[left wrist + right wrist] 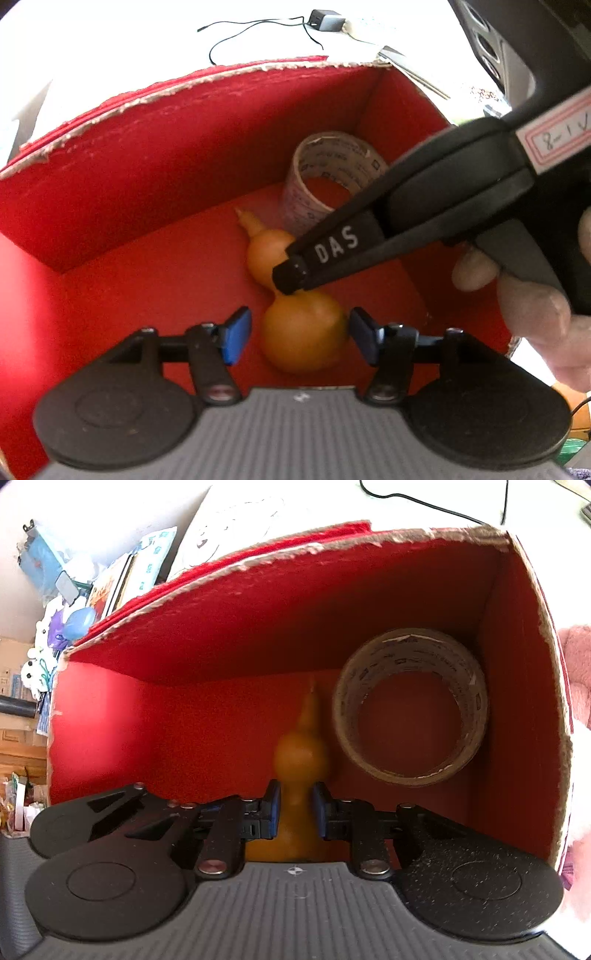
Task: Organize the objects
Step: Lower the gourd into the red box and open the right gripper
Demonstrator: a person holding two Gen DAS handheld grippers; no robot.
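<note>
Tape roll (410,709) blocking box (258,627) corner

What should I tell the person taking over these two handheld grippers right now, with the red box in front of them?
Left gripper: open, its blue pads either side of the big lower bulb of the orange-yellow gourd, not pressing it.
Right gripper: pads at the gourd's narrow waist; grip looks closed on it.
The gourd lies on the floor of the red cardboard box, beside a roll of clear printed packing tape near a far corner.
Done: gourd and tape are in the box.
Left: release the gourd, withdraw both grippers.
</note>
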